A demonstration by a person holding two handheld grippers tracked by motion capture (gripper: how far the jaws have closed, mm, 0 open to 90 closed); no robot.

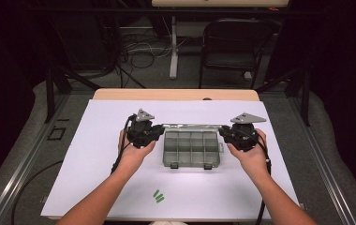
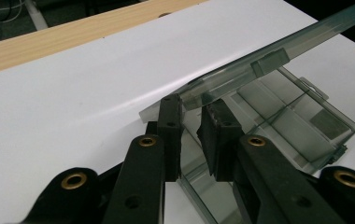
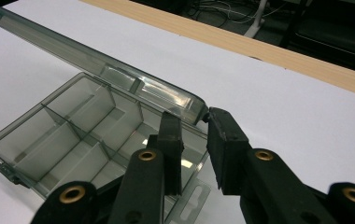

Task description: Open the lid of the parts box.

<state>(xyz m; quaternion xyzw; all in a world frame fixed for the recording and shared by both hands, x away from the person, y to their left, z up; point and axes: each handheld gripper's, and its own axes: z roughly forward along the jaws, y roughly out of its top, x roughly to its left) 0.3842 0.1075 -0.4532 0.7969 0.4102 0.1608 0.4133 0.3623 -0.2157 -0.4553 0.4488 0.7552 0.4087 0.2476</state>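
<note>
Desk (image 1: 176, 94): pale wood, far edge showing beyond the white sheet.
White sheet (image 1: 101, 178): covers nearly the whole top, carries everything.
Chair (image 1: 234, 44): dark, on the floor behind the desk.
Compartment box (image 1: 191, 149): smoky clear plastic, middle of the sheet, between the two hands; dividers form small cells, empty as far as visible; two latches on the near edge.
Lid (image 1: 190, 125): hinged along the far side, raised and tilted; seen as a thin strip from the high view, as a slanting clear bar in both tool views (image 2: 269, 51) (image 3: 96, 63).
Left hand (image 1: 134, 154): at the left end of the box, palm around the tool body.
Right hand (image 1: 251, 157): at the right end, mirrored.
Left tool (image 2: 190, 112): jaws narrowed to a slim gap at the lid's left end corner; pressing contact, cannot tell.
Right tool (image 3: 192, 119): jaws likewise close together at the lid's right end corner; firm clench, cannot tell.
Green marks (image 1: 158, 196): small strips on the sheet, near edge, well apart from the box.
</note>
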